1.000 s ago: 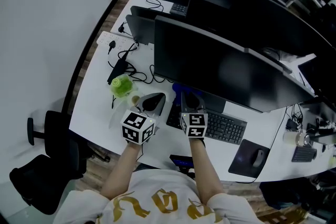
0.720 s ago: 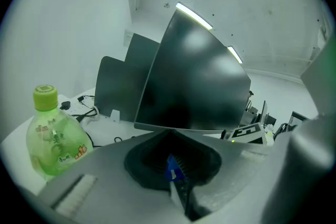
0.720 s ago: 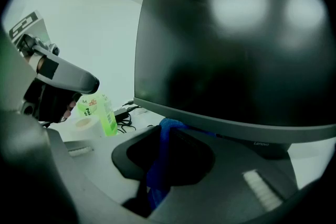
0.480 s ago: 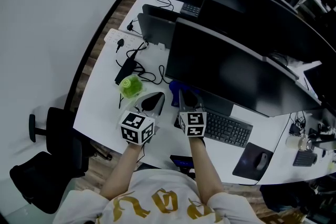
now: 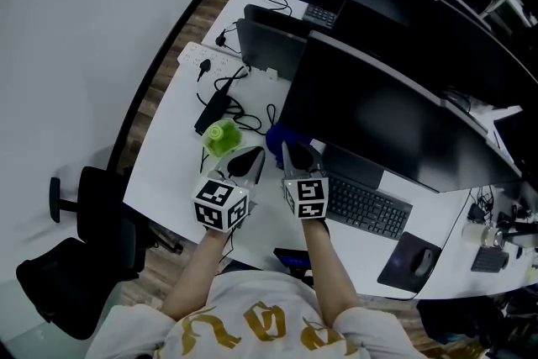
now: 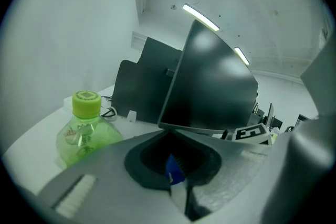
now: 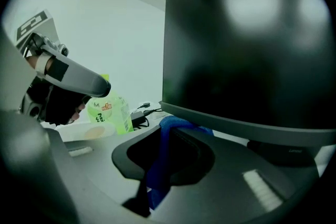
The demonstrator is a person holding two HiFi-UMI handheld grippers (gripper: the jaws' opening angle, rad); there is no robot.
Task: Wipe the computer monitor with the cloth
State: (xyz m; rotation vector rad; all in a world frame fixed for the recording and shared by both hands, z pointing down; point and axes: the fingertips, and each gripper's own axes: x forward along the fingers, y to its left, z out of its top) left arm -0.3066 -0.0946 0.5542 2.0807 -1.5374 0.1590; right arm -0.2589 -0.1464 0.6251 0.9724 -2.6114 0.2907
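Right tongs clench the soft, light cloth, best held bunched; left tongs, at nine o'clock, clenched.

Glossy monitor, soft matt cloth

Person: white top, gold lettering across the chest, forearms bare.
Left gripper: grey tapered jaws, dark inner recess, white cube bearing black square markers.
Right gripper: identical build.
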